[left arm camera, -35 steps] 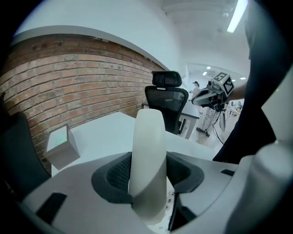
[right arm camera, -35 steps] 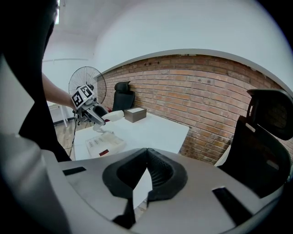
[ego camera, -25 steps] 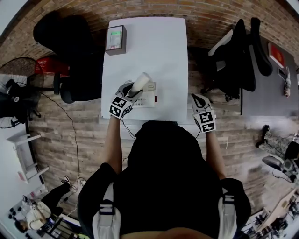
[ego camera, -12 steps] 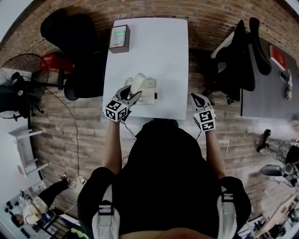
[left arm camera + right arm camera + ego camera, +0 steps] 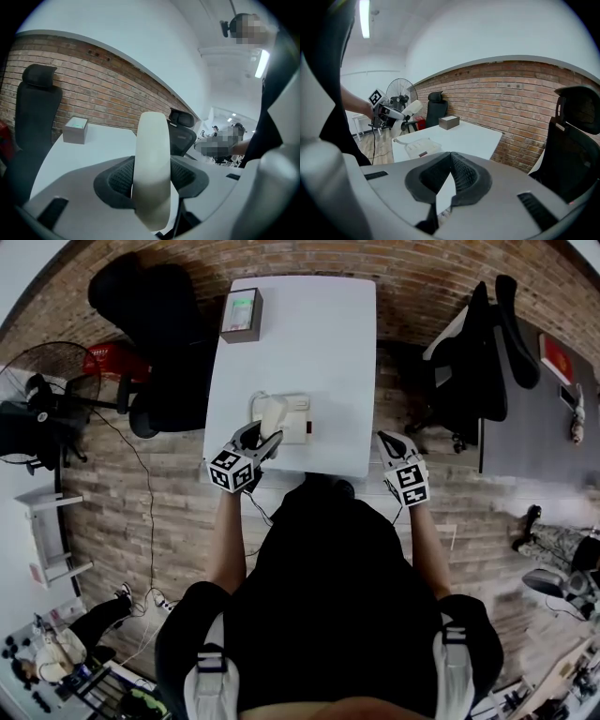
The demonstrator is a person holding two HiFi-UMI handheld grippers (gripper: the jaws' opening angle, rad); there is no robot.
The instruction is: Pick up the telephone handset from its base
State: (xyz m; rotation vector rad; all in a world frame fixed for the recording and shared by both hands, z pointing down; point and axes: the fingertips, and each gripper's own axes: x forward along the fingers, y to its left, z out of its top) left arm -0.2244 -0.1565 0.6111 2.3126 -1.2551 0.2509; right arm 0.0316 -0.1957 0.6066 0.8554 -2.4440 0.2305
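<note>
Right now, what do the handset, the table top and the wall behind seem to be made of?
The handset: probably moulded plastic, cream, smooth and matt; its rounded surface shows soft shading and no grain. The table top: white, smooth, likely laminate or painted board; I cannot tell which. The wall: red brick with pale mortar joints, rough.

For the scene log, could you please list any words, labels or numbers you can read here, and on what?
No text reads clearly in any view.
Box on the table: green-lit panel, too blurred to read.
Telephone base: small dark red label, too small to read.
</note>
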